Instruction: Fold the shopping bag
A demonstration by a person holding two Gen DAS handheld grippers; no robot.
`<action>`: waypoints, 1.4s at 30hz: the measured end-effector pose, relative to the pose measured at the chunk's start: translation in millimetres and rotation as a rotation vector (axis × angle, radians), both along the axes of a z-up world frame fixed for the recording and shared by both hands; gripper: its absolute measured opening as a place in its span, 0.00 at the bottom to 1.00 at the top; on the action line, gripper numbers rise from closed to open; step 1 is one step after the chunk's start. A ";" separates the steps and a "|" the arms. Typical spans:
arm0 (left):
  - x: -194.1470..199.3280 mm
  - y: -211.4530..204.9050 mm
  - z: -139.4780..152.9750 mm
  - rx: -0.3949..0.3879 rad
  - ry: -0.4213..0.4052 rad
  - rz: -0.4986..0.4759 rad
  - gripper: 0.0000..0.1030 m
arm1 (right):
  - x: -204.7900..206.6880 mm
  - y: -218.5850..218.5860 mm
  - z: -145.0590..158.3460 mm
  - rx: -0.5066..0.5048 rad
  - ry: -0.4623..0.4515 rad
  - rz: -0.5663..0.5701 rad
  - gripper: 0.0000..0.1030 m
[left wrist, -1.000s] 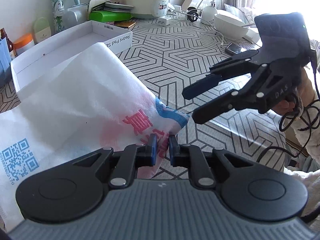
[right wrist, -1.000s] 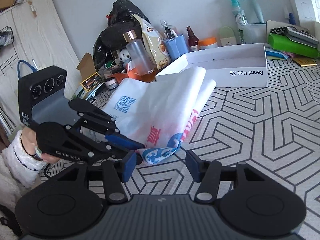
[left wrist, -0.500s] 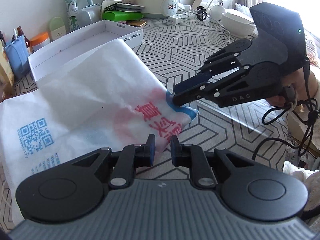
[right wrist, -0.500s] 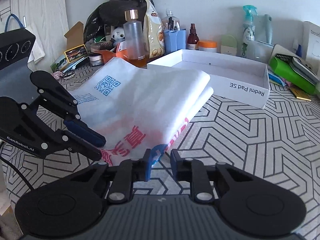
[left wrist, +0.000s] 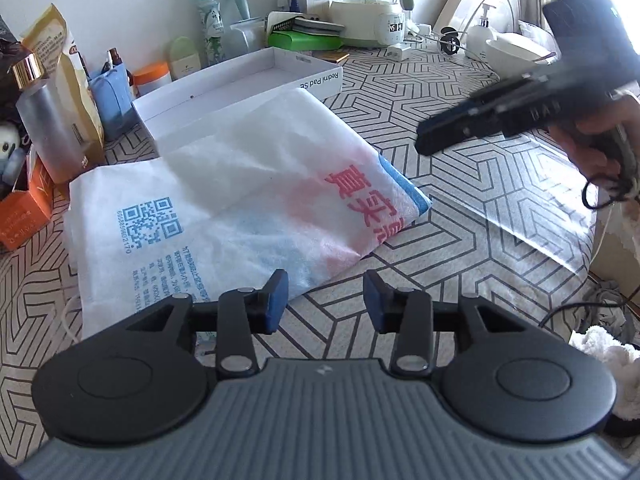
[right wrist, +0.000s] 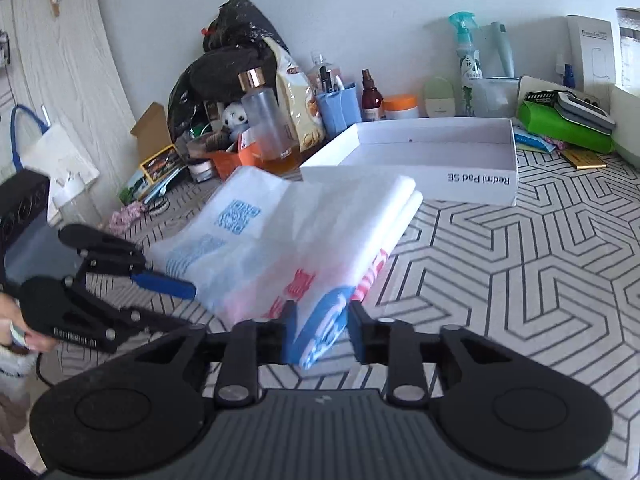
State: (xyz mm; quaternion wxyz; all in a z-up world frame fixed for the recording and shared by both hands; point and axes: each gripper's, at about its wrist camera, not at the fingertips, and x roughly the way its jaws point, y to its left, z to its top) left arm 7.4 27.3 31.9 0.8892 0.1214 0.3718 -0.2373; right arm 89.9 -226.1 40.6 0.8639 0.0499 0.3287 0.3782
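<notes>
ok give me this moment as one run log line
stage: fold laid | shopping bag: folded, flat on table | left gripper: opening, nothing between | right gripper: opening, bag corner between

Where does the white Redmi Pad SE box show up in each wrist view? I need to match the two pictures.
Left wrist: white box, upper centre-left, behind the folded shopping bag.
Right wrist: white box, upper centre-right, behind the bag.
Shared landmark: teal spray bottle at the wall.
</notes>
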 end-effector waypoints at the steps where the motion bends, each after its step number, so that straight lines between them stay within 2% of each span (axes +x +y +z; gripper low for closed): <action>1: 0.4 -0.5 0.4 -0.001 -0.004 0.001 0.40 | 13.3 4.1 4.0 -0.017 0.010 0.012 0.56; 2: 1.8 -1.3 1.0 -0.002 -0.009 0.002 0.40 | 28.2 10.2 4.1 -0.048 0.012 0.021 0.73; 3: 3.3 -2.0 1.4 -0.002 -0.013 0.001 0.43 | 43.1 15.9 3.9 -0.077 0.012 0.027 0.77; 5: 7.5 -3.7 0.9 0.005 -0.022 -0.001 0.47 | 65.9 19.7 -1.1 -0.088 -0.006 0.005 0.76; 7: 10.6 -3.9 0.1 0.017 -0.025 0.007 0.48 | 101.1 22.3 -11.5 -0.054 0.031 -0.014 0.76; 9: 13.3 -2.4 -1.0 0.028 -0.024 0.011 0.48 | 120.2 24.7 -20.8 -0.004 0.072 0.026 0.76; 13: 16.7 7.0 -5.2 0.019 0.001 0.050 0.51 | 137.4 41.4 -34.8 0.001 0.080 0.087 0.76; 15: 18.0 13.3 -8.5 0.003 0.023 0.075 0.51 | 139.9 50.6 -40.4 -0.031 0.074 0.095 0.68; 16: 18.2 16.4 -9.7 -0.004 0.032 0.090 0.51 | 135.7 56.2 -42.5 -0.052 0.035 0.102 0.61; 17: 18.1 19.5 -10.8 -0.010 0.042 0.104 0.51 | 131.4 58.7 -43.9 -0.075 0.009 0.109 0.49; 19: 16.8 24.1 -12.5 -0.005 0.053 0.129 0.53 | 121.9 59.7 -45.1 -0.108 -0.020 0.106 0.36; 20: 15.7 26.0 -13.4 0.001 0.057 0.141 0.54 | 116.7 58.7 -45.1 -0.119 -0.025 0.098 0.31; 22: 13.9 28.1 -14.7 0.009 0.064 0.155 0.57 | 104.8 52.4 -43.8 -0.127 -0.012 0.072 0.25; 24: 11.1 28.7 -16.5 0.015 0.070 0.167 0.59 | 92.4 41.8 -44.4 -0.114 0.028 0.036 0.24; 31: 5.6 18.4 -19.5 0.057 0.055 0.153 0.65 | 16.6 -7.0 -48.2 -0.050 0.047 -0.064 0.21; 36: 6.1 2.0 -19.2 0.091 0.038 0.091 0.65 | -33.4 -41.1 -53.1 0.015 0.066 -0.066 0.21; 42: 14.6 -20.3 -19.6 0.104 0.022 0.001 0.65 | -73.8 -65.9 -50.4 0.085 0.108 -0.042 0.20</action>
